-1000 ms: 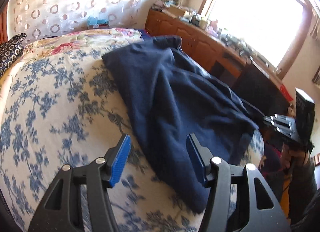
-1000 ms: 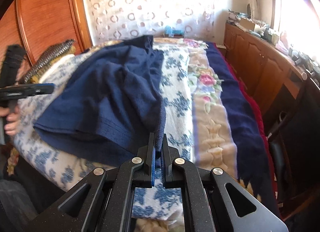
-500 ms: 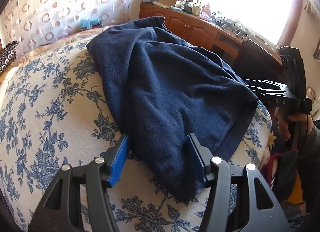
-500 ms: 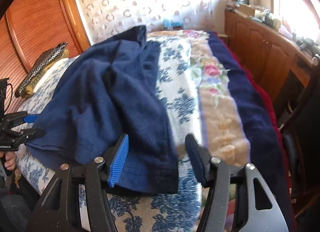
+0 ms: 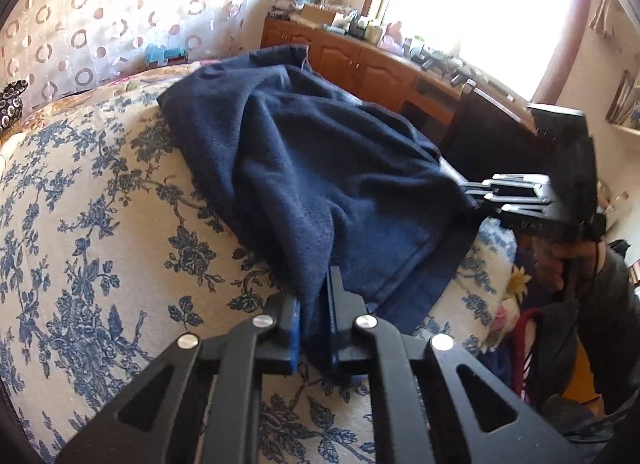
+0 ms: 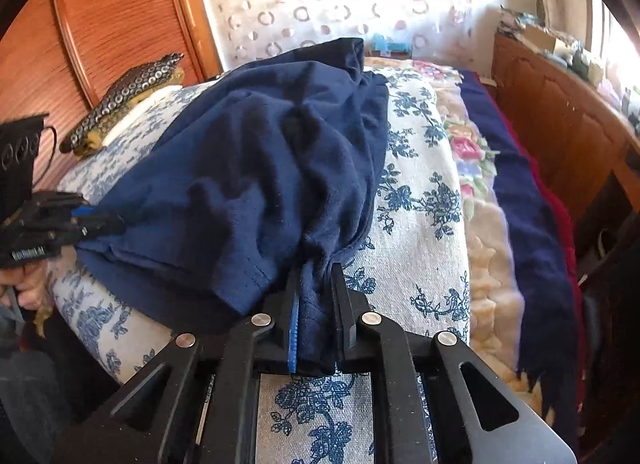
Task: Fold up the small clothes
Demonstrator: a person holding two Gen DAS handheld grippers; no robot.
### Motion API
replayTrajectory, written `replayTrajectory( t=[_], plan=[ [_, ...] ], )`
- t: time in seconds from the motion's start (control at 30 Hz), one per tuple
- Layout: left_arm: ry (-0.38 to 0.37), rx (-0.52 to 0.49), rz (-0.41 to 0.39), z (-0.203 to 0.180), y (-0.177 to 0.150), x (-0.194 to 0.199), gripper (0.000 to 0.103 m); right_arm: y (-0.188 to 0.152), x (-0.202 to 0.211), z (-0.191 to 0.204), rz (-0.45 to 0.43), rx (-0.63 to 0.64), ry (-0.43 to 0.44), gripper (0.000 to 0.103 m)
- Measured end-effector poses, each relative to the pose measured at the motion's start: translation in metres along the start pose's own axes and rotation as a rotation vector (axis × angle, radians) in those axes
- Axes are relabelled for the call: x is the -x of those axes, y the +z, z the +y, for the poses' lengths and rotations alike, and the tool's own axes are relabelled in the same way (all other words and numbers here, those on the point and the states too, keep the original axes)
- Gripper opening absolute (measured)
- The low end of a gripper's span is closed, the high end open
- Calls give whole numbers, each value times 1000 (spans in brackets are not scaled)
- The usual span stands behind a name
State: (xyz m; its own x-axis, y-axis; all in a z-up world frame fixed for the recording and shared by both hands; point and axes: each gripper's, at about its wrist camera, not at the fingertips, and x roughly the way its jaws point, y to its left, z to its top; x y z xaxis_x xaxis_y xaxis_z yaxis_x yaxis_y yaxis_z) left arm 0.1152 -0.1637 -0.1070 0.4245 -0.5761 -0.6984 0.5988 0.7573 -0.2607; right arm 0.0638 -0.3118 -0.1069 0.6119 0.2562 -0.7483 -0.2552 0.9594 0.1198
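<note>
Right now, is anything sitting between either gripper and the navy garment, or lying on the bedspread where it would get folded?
Nothing visible. The left gripper and the right gripper each have a near corner of the navy garment pinched between their pads, the right jaws closing. The floral bedspread around it shows bare.

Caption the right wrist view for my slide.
Right claw closing on the near corner of a rumpled navy knit garment lying on a blue-floral bedspread.
</note>
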Motion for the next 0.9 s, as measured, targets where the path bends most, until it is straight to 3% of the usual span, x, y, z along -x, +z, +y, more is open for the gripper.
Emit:
replayTrajectory(
  t=[0.2,0.37,0.53,0.7,0.8,0.9],
  plan=[
    [-30,-12,-91,-1,28,29,4,27,32,3,-140,12,19,7],
    [-9,-26,-164,14,82,37,4,89,36,1,-234,44,17,7],
    [32,-2,-205,46,142,27,4,160,5,-17,-252,30,-17,7],
    [74,47,-162,93,183,-10,7,202,-46,-37,-191,23,-60,7],
    [38,64,-146,108,188,-22,15,216,-78,-46,-145,21,-79,7],
    [53,47,-148,112,186,-21,37,224,-98,-54,-119,12,-93,9]
  ],
)
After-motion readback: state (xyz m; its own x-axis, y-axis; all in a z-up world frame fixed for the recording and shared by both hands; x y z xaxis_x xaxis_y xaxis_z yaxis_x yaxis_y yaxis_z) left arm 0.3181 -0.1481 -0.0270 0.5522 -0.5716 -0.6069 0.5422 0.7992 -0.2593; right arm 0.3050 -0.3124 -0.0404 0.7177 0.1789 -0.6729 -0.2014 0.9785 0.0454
